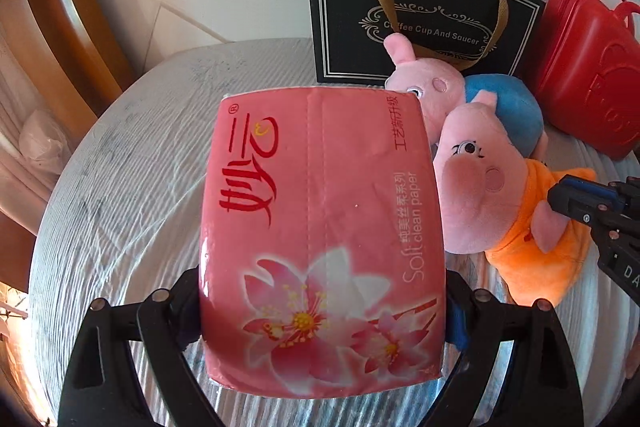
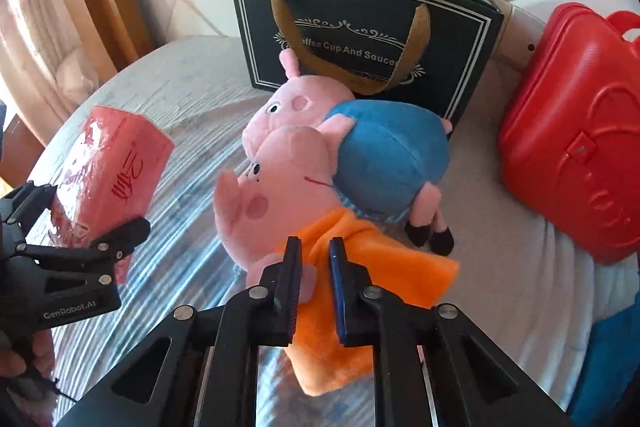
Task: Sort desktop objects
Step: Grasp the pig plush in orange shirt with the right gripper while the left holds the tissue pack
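Left hand-held gripper point(image 1: 322, 311): clamped wide across the short sides of the pink tissue pack point(image 1: 320, 235), pack apparently raised clear of the worktop point(image 1: 120, 187), probably for carrying to a sorting spot. Right hand-held gripper point(image 2: 316, 247): fingers drawn nearly together on the orange dress of the nearer pig plush point(image 2: 288, 195), pinching loose fabric, judged the easiest hold on a soft toy. Just behind, touching: second pig plush in blue point(image 2: 384, 155), lying on its side. Further back: black gift box point(image 2: 360, 39) standing upright. Beside it, to the right: red plastic case point(image 2: 572, 143), tilted, resting on the cloth-covered worktop.
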A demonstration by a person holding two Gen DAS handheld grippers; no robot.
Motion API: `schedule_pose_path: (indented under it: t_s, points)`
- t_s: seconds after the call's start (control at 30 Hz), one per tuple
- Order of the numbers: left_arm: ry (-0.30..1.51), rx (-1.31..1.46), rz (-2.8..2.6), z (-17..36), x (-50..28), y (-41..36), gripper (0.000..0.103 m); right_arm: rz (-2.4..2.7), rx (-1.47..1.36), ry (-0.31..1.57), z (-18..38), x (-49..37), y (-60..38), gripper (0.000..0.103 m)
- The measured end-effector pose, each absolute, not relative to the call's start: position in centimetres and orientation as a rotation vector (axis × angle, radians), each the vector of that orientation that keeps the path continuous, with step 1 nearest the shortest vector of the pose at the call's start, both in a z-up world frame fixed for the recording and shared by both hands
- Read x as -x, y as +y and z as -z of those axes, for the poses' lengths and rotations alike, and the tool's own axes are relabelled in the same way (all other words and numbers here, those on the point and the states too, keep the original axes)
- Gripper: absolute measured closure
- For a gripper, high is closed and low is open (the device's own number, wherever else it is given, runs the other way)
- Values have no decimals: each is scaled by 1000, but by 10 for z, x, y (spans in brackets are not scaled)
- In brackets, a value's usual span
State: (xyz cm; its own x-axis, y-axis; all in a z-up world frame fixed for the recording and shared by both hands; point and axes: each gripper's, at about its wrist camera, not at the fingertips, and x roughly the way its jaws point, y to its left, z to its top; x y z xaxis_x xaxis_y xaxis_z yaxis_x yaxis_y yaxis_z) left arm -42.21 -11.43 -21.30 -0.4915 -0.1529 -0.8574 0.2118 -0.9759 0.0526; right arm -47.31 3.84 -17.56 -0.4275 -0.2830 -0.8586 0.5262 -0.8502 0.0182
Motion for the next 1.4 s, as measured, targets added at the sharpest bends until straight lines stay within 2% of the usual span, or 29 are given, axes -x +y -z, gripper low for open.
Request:
schedule_pose_path:
  t_s: [0.03,0.07,0.1,0.13,0.17,0.2,0.37,0.4,0.43,0.67,0.83,0.87,0.97,1.07,1.2,1.4]
  points:
    - [88,-1455,2536,214,420,-115,12,2270,-1309,366,174,470,37,88]
    - [95,-1463,2529,216,419,-116,12,2277,-1300,408,172,467,34,79]
    - [106,-1473,2524,219,419,-118,12,2286,-1288,463,173,467,30,61]
    - [117,-1487,2516,224,419,-120,12,2277,-1272,523,173,467,20,50]
    - [123,-1500,2507,229,419,-122,12,2266,-1259,566,172,466,13,28]
    - [125,-1512,2497,234,420,-122,12,2252,-1249,616,179,466,5,17]
    - [113,-1562,2474,261,436,-123,12,2168,-1292,809,227,488,-15,16]
    - [105,-1568,2466,266,441,-123,12,2167,-1293,841,238,491,-19,11]
    - [100,-1564,2456,270,445,-125,12,2169,-1281,861,246,493,-22,11]
    - [83,-1557,2458,276,459,-125,12,2214,-1268,686,239,497,-8,27]
    - [54,-1535,2484,265,452,-121,12,2126,-1377,651,225,486,2,29]
    - [56,-1532,2482,265,451,-123,12,2103,-1413,647,225,485,3,27]
    - [68,-1531,2465,268,449,-132,12,2064,-1443,718,234,489,-6,10]
    - [82,-1535,2448,273,449,-140,12,2085,-1419,777,248,491,-18,10]
    - [112,-1531,2449,271,448,-143,12,2171,-1341,669,231,483,-11,25]
    - [100,-1482,2518,239,437,-129,12,2265,-1253,351,185,471,25,30]
